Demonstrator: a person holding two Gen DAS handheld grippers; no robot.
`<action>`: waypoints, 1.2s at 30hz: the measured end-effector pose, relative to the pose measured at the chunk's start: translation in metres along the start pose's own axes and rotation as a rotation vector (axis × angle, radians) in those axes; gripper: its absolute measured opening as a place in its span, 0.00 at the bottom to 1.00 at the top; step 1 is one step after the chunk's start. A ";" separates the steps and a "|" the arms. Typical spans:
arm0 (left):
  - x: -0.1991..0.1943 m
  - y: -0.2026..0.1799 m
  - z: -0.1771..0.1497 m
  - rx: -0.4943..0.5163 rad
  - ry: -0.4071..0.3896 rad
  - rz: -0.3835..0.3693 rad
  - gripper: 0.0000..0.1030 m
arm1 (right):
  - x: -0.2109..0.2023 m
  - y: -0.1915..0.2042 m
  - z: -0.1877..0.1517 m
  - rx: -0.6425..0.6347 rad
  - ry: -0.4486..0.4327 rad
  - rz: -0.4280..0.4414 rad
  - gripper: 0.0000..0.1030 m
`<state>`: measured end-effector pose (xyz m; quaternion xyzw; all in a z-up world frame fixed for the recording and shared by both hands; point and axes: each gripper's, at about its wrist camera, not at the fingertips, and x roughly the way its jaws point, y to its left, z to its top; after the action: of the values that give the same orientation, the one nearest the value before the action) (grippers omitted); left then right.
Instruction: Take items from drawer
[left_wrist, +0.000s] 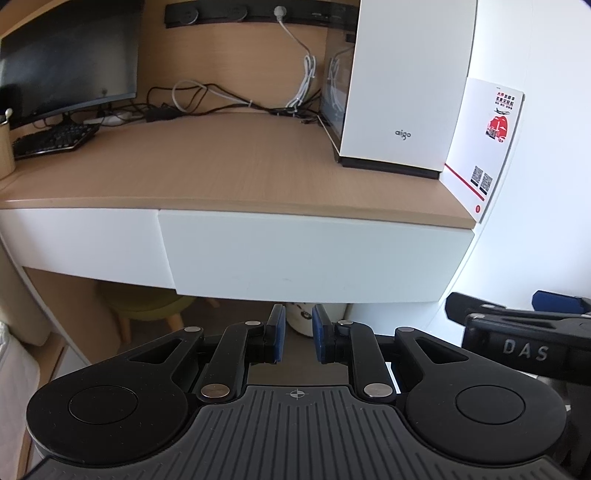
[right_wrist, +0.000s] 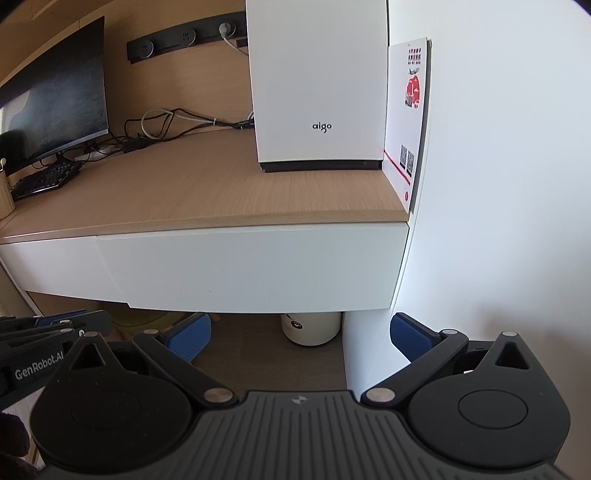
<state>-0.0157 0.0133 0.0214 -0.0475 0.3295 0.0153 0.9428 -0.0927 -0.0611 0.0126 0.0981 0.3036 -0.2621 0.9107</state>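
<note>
White drawer (right_wrist: 251, 269) closed, nothing retrieved; left gripper (left_wrist: 298, 338) narrowly parted and empty, right gripper (right_wrist: 301, 338) spread wide, empty.

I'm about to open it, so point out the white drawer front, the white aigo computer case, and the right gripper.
drawer front (right_wrist: 251, 269): right wrist view, middle of its white face.
aigo computer case (right_wrist: 317, 85): right wrist view, front panel.
right gripper (right_wrist: 301, 339): right wrist view, midway between fingertips.

Each black claw (left_wrist: 298, 334) (right_wrist: 300, 338) has blue ribbed pads (right_wrist: 192, 338), silver pivot screws and a grey ridged base.
</note>
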 end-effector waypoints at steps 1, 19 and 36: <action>0.001 0.000 0.001 -0.001 0.002 -0.001 0.18 | 0.000 0.000 0.000 0.004 -0.003 -0.002 1.00; 0.051 0.059 0.021 -0.069 0.041 0.021 0.18 | 0.029 0.001 0.002 0.060 0.070 -0.006 1.00; 0.142 0.158 0.080 -0.132 -0.008 0.079 0.19 | 0.076 0.031 0.031 0.101 0.184 -0.043 1.00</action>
<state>0.1355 0.1786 -0.0175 -0.0964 0.3255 0.0743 0.9377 -0.0095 -0.0769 -0.0082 0.1611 0.3742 -0.2865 0.8672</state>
